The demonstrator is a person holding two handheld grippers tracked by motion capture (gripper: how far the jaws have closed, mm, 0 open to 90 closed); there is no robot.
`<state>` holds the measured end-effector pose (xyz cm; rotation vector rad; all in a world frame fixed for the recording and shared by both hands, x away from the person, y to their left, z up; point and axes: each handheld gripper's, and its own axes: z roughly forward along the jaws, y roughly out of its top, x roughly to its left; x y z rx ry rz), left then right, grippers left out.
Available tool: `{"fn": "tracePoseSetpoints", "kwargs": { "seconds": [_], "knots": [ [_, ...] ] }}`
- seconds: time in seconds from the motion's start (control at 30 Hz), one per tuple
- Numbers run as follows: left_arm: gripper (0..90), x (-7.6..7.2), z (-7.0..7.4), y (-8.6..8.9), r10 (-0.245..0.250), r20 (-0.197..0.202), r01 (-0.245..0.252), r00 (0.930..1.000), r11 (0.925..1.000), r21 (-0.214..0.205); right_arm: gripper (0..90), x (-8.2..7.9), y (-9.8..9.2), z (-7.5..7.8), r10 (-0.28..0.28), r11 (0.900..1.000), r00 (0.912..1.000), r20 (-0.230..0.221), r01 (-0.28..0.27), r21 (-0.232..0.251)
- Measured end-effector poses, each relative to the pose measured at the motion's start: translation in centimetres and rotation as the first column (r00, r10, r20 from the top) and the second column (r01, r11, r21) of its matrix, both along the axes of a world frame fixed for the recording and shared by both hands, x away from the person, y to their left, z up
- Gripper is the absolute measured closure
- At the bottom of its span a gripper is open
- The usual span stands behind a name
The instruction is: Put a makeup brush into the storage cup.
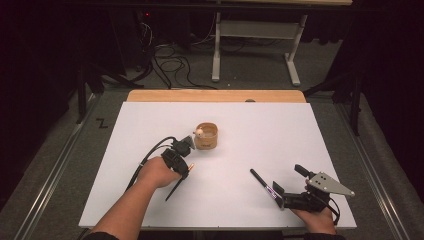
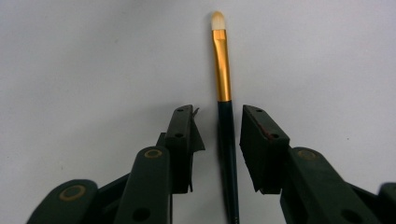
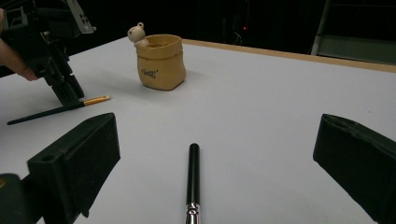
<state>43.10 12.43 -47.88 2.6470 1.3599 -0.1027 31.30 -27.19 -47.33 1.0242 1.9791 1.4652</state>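
A thin brush with a dark handle, gold ferrule and pale tip (image 2: 222,65) lies flat on the white table (image 1: 250,130). My left gripper (image 2: 217,114) points down over it. Its jaws straddle the handle with a narrow gap on each side, so the pads do not press it. From above, the left gripper (image 1: 185,170) sits just in front of a tan pot (image 1: 206,136) with a small bear figure on its rim. My right gripper (image 3: 217,135) stands wide open, low over a second, black-handled brush (image 3: 193,172) that lies between its jaws untouched.
The tan pot (image 3: 161,63) stands upright past the middle of the table. In the right gripper view the left gripper (image 3: 70,95) shows far off on the gold-ferruled brush (image 3: 95,100). A wooden strip (image 1: 215,95) edges the far side, with cables on the floor beyond.
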Motion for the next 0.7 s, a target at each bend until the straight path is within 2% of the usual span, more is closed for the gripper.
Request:
{"fn": "tracePoseSetpoints", "kwargs": {
  "seconds": [0.13, 0.37, 0.53, 0.7],
  "knots": [
    [66.6, -0.08, -0.06, -0.11, -0.007, 0.002, 0.007, 1.0000, 1.0000, 0.003, 0.9, 0.01, 0.03, -0.01, -0.003, 1.0000, 1.0000, -0.002, 0.003, -0.001],
    [70.1, -0.36, -0.42, -0.54, -0.031, 0.000, 0.031, 0.9995, 0.9989, 0.036, 0.9, 0.01, 0.04, 0.01, -0.003, 1.0000, 1.0000, 0.001, 0.003, -0.002],
    [73.7, -0.51, -0.48, -0.59, -0.050, 0.023, 0.048, 0.9985, 0.9972, 0.058, 1.2, 0.03, 0.02, -0.01, 0.001, 1.0000, 1.0000, -0.004, -0.001, 0.001],
    [74.7, -0.69, -0.50, -0.87, -0.032, 0.025, 0.030, 0.9992, 0.9965, 0.078, 1.2, 0.04, 0.17, 0.00, 0.006, 1.0000, 1.0000, 0.000, -0.006, -0.006]
  ]
}}
